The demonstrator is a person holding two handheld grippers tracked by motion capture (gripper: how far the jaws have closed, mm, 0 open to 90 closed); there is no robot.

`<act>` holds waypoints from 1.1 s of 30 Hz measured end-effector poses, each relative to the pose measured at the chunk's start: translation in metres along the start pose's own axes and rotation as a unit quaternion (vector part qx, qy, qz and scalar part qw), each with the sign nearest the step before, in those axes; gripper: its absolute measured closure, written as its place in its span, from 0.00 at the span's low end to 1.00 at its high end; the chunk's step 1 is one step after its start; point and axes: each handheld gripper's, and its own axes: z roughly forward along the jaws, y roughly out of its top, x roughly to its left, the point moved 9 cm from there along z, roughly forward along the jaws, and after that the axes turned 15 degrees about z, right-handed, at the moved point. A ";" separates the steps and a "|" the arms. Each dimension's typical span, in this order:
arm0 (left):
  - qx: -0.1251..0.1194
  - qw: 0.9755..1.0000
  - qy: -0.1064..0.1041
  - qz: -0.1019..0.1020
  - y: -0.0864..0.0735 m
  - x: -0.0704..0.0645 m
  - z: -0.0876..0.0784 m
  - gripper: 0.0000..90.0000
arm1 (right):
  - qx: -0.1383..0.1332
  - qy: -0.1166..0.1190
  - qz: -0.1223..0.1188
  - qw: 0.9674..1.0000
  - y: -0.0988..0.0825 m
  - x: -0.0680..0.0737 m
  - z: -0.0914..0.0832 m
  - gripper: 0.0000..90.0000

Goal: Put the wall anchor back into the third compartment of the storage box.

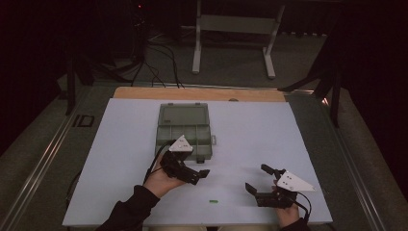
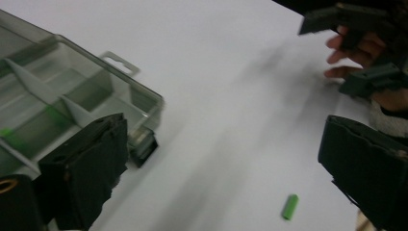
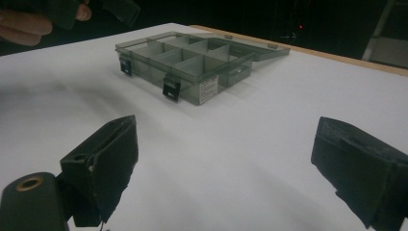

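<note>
A smoky see-through organiser box (image 1: 185, 137) lies open mid-board, its lid (image 1: 183, 114) flat behind it. It has several divided compartments (image 3: 192, 57) and black latches (image 3: 171, 89). A small green cylinder (image 1: 213, 201) lies on the white board near the front edge, also seen past my left jaws (image 2: 289, 207). My left gripper (image 1: 198, 176) hovers at the box's front right corner (image 2: 144, 110), open, nothing between its jaws. My right gripper (image 1: 258, 179) is to the right, open and empty, pointing toward the box. Green bits (image 2: 12, 137) show inside one compartment.
The white board (image 1: 250, 130) covers a wooden table (image 1: 144, 92). A metal rail (image 1: 43, 159) runs along the left side. Behind the table stand a white frame (image 1: 235, 29) and cables (image 1: 163, 62) on the floor. The other hand (image 3: 29, 21) shows at the top left of the right gripper view.
</note>
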 end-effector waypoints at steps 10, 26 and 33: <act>-0.006 0.999 -0.025 0.030 -0.008 -0.030 0.010 0.04 | 0.000 0.000 0.001 1.000 0.000 0.000 0.000 0.11; -0.010 0.994 -0.085 0.062 -0.022 -0.064 0.029 0.15 | -0.002 0.000 -0.001 1.000 0.001 0.001 -0.001 0.11; 0.006 0.991 -0.104 0.086 -0.032 -0.073 0.036 0.23 | -0.002 0.001 -0.001 1.000 0.001 0.001 -0.001 0.11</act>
